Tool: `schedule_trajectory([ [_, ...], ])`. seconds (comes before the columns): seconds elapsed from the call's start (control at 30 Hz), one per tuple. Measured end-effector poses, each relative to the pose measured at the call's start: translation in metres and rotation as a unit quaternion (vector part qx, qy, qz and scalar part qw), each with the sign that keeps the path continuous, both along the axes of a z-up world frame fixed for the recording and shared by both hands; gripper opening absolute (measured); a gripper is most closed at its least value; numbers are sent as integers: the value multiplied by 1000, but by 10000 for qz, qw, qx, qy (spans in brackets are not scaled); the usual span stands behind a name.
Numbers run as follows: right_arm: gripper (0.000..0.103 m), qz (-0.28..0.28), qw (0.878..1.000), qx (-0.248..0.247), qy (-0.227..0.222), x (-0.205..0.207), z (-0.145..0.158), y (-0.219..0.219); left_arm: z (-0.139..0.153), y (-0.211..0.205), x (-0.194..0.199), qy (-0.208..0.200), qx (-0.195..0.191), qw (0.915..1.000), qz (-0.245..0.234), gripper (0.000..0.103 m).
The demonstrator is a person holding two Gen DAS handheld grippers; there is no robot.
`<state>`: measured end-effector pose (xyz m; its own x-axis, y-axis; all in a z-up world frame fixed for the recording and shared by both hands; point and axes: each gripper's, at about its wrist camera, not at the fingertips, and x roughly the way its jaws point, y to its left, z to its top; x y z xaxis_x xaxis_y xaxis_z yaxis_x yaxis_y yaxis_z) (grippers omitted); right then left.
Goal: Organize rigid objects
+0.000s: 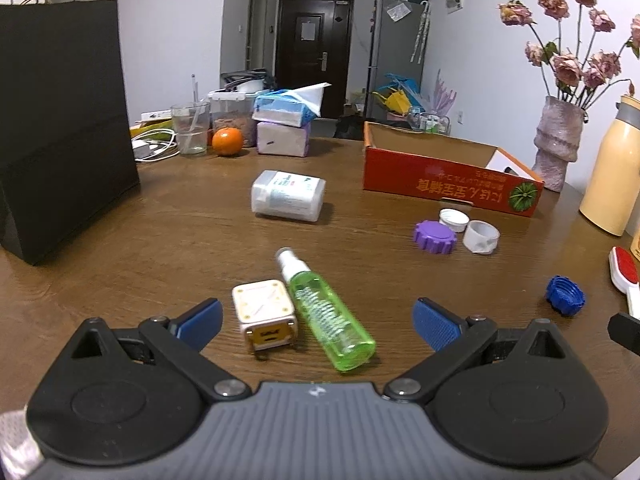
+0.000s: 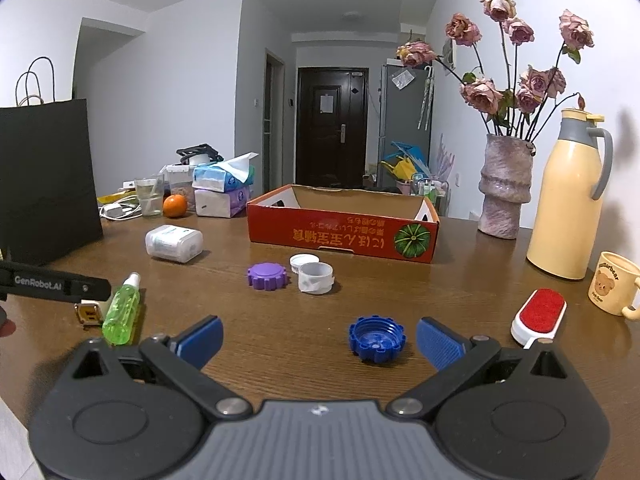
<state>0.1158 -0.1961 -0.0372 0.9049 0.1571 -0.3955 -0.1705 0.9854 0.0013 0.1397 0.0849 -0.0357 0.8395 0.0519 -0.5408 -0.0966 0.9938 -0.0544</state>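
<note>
On the brown desk [image 1: 120, 240], the left hand-held gripper [image 1: 318, 322] stands wide, holding nothing, with a small cream cube [image 1: 266, 318] and a green spray bottle [image 1: 326, 312] lying side by side between its blue pads. Across at the right hand-held gripper [image 2: 319, 340], also spread wide and empty, a blue cap [image 2: 377, 338] lies between the fingers. A purple cap [image 2: 267, 275], two white caps [image 2: 316, 277] and a red cardboard box [image 2: 342, 236] sit farther back.

The left gripper [image 1: 316, 324], fingers [image 1: 434, 322] spread, frames a green spray bottle [image 1: 330, 316] beside a white cube [image 1: 265, 314].
</note>
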Motion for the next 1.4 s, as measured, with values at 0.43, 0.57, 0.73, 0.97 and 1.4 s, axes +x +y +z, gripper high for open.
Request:
schedule_trajectory([
  [0.43,103,167,9996,28,229,23,-11,23,-22,39,14,240,-113,9986,449,103],
  [0.57,103,169,9994,74,302,33,-16,32,-30,44,23,326,-117,9976,593,103],
  [0.73,103,215,9990,10,383,43,-20,43,-38,47,34,475,-158,9958,771,103],
  [0.97,103,274,9985,15,479,56,-25,56,-45,43,42,511,-191,9954,786,74],
  [1.4,103,728,9954,-68,623,80,-30,104,-45,46,41,328,-107,9982,484,40],
])
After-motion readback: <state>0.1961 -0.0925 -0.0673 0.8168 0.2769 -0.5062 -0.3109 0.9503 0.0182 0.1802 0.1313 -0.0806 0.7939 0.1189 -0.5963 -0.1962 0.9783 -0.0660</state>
